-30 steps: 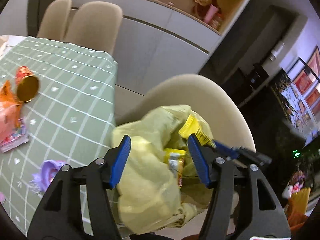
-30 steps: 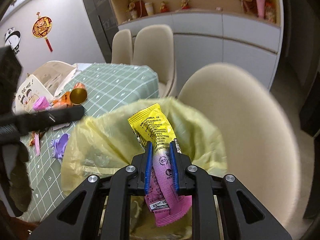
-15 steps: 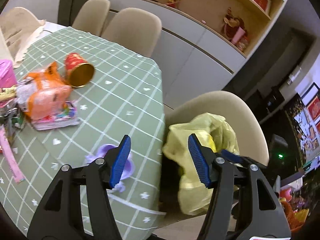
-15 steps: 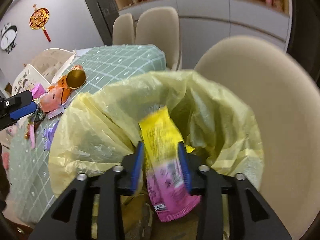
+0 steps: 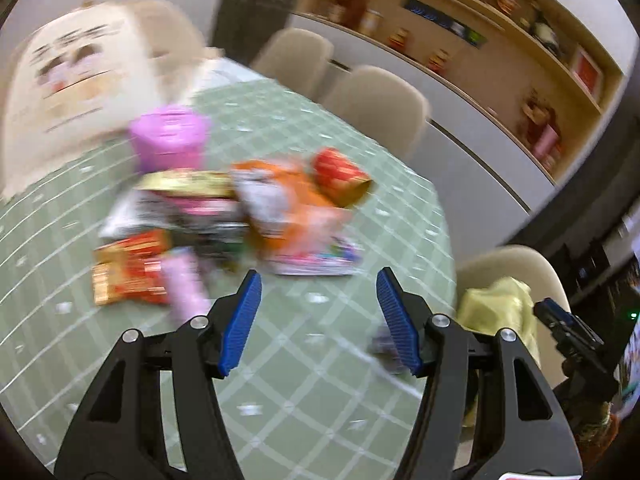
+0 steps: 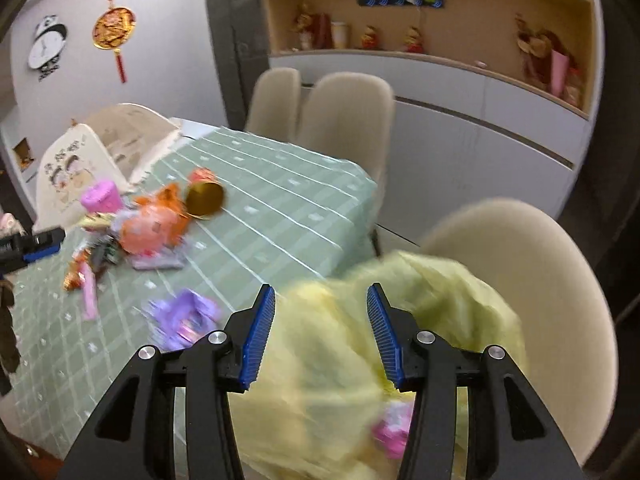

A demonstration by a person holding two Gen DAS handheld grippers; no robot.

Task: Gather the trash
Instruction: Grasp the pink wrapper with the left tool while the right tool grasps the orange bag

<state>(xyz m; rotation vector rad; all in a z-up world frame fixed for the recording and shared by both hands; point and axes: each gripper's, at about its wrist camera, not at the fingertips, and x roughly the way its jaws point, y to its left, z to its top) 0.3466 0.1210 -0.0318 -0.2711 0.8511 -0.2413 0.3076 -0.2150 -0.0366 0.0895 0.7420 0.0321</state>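
The left gripper hangs above the green checked bench with its blue-padded fingers spread wide and nothing between them; they touch nothing. Just beyond the fingertips lies the heap of trash, blurred by motion: an orange bag, a red and gold can lying on its side with its open mouth facing the bench edge, a red wrapper and a pale pink strip nearer the camera, and a flat colourful packet under the orange bag. A pink cup stands behind the heap, and a cream paper bag with printed faces stands behind that.

The right gripper is held over the yellow trash bag, which sits on the seat of a beige chair just beside the bench's corner. Its fingers are likewise wide apart and empty, with the crumpled plastic of the bag showing between them; whether the pads brush the plastic cannot be told through the blur. A pink wrapper shows low in the bag, next to the right-hand finger. On the bench near the bag lies a purple item, well apart from the main heap. In the right wrist view the left gripper appears as a dark shape with a blue pad at the far left edge, beside the heap.
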